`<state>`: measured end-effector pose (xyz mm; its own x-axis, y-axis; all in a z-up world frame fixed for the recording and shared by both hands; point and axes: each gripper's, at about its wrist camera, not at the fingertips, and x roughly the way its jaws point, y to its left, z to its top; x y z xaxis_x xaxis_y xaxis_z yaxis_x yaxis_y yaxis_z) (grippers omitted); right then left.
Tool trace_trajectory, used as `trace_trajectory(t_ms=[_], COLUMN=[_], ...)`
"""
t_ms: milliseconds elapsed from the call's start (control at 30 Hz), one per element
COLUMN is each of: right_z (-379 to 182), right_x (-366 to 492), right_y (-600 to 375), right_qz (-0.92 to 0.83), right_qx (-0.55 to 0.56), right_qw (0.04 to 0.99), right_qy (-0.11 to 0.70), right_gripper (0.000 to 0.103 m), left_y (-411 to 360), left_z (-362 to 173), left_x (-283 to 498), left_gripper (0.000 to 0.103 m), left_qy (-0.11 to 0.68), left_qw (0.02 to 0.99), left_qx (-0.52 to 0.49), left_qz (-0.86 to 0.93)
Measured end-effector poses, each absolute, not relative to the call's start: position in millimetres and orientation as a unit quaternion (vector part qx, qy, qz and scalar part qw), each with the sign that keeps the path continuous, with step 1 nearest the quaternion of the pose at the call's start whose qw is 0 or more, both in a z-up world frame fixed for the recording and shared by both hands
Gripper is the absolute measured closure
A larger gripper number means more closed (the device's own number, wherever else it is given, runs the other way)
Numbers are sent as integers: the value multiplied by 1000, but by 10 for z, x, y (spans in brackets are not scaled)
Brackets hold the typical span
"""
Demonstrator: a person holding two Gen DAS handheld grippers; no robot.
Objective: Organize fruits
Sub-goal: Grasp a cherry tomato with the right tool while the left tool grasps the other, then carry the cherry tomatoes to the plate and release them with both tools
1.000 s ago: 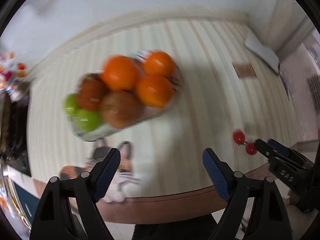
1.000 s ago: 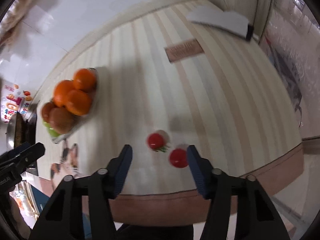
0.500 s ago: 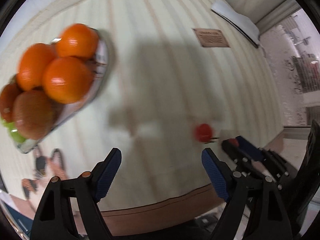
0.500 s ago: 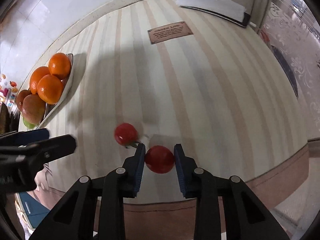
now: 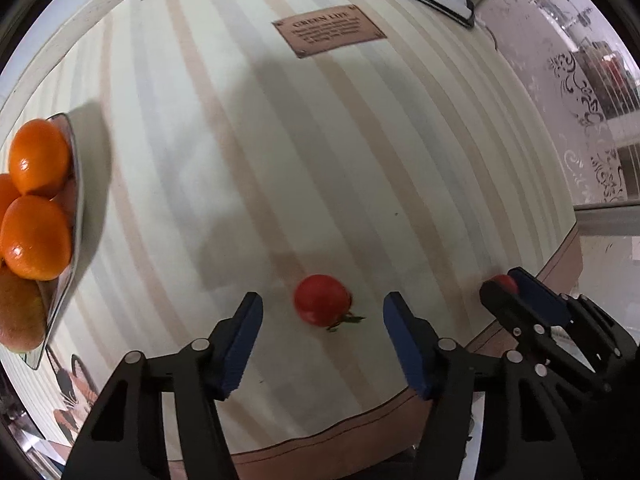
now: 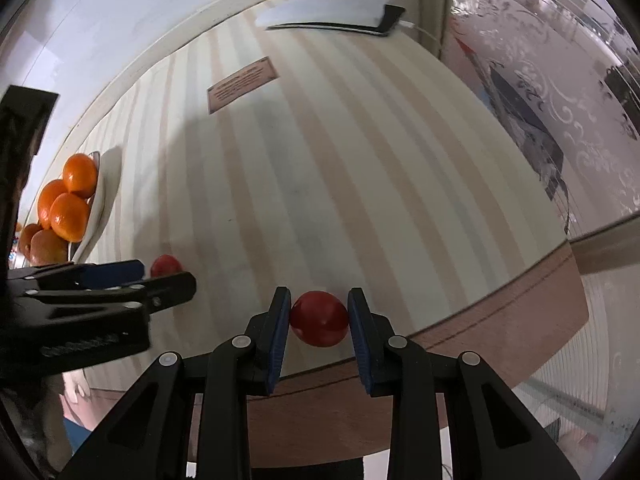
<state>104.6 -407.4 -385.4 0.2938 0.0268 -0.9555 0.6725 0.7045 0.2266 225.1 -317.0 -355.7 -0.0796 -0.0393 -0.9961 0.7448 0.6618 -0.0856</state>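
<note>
Red fruit is seen in 2 places near the front edge of the striped tablecloth (image 5: 360,160). 1 small red tomato (image 6: 319,318) is clamped between the blue pads (image 6: 280,332) of the right gripper (image 6: 319,312), whose jaws are closed against both of its sides; whether it is lifted or touching the cloth cannot be told. A second tomato with a green stem (image 5: 322,299) is lying on the cloth, framed by the widely spread jaws of the left gripper (image 5: 322,320), with clear gaps on both sides, so nothing is gripped there. In the right wrist view this second tomato is partly hidden behind the left gripper's fingers. At the left edge of the table, a glass dish (image 5: 74,240) is piled with 3 oranges (image 5: 38,156) and brownish fruit (image 5: 18,312), well apart from the tomatoes. A brown printed label (image 5: 329,34) is set on the cloth farther back, and a white-covered dark item (image 6: 340,14) is placed at the far corner.
</note>
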Motion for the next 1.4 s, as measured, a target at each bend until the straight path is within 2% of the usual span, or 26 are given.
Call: trace_trajectory(t_ms=[167, 333, 500, 767, 1067, 1400], right_z=[-3860, -3847, -3835, -3763, -3509, -3171], right_x=[1028, 1059, 1114, 1214, 1470, 2188], right_y=[-4092, -4093, -4078, -4040, -3960, -3400], right_qz=[-222, -222, -221, -215, -186, -73], right_qx=[321, 320, 315, 308, 308, 310], right_qw=[738, 739, 742, 748, 764, 786], right_qy=[551, 549, 549, 547, 536, 529], right_gripper=[71, 71, 71, 71, 71, 71], left_y=[-3286, -3407, -3388, -3102, -2680, -1225], left_z=[-3599, -3611, -3589, -3510, -3069, -2572], left_x=[2185, 2153, 2169, 2262, 2456, 2893], left_gripper=[54, 70, 78, 78, 78, 78], left_qy=[650, 646, 648, 646, 634, 638], left_qw=[631, 636, 638, 648, 680, 733], left_qx=[283, 282, 270, 249, 195, 94], left_qz=[-316, -314, -315, -317, -312, -217])
